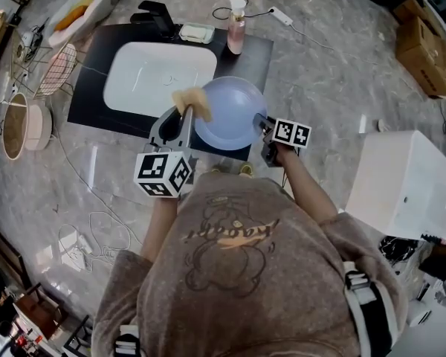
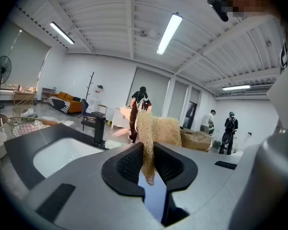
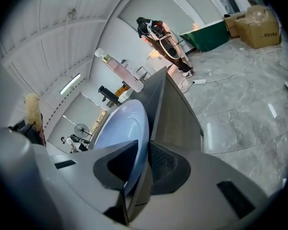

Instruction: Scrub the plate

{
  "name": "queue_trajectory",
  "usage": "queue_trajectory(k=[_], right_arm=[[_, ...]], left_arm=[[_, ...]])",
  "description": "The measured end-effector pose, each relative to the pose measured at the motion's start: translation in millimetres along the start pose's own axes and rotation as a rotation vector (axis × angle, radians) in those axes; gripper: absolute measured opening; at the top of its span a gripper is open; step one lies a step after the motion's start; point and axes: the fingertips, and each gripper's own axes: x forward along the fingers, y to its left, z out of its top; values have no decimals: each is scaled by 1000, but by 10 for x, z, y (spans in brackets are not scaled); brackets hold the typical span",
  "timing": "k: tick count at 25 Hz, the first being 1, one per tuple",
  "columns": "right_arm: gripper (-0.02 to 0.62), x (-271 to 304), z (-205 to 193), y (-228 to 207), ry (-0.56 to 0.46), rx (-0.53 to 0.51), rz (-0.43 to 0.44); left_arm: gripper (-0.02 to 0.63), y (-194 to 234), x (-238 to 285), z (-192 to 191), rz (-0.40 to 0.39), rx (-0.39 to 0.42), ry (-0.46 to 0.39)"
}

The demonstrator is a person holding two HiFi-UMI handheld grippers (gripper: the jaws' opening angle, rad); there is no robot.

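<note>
Black counter [image 1: 91, 101], white sink [image 1: 160, 76], pink bottle [image 1: 236, 32]

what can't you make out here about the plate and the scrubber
- Dirt on the plate: too small in the head view, nearly edge-on in the right gripper view.
- Whether the loofah scrubber touches the plate: in the head view it only overlaps the rim from above; the left gripper view shows no clear contact.
- Plate's near rim: head view, covered by the right claw.
- What lies in the dish behind the sink: too small.
</note>
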Motion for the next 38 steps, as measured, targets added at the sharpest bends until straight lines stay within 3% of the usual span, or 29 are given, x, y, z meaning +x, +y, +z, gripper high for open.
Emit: queue_trajectory(k=[5,9,19,26,38], right_arm=[[41,-10,11,-66,6,32,-53],[27,-79,111,-22,-39,65,-44],[26,-371,506,361,-91,-173,-79],[26,-627,769,769,-130,-211,8],[28,-1046,934,1225,-187,-313,23]], left_arm=[[64,-32,26,-33,-6,-4,-1],[64,-58,74,-55,-14,-4,3],[64,-203,238,15,-74,21,-5],[64,-320,380,45,-130,37,-2],[64,-900,674,12,-322,157,64]])
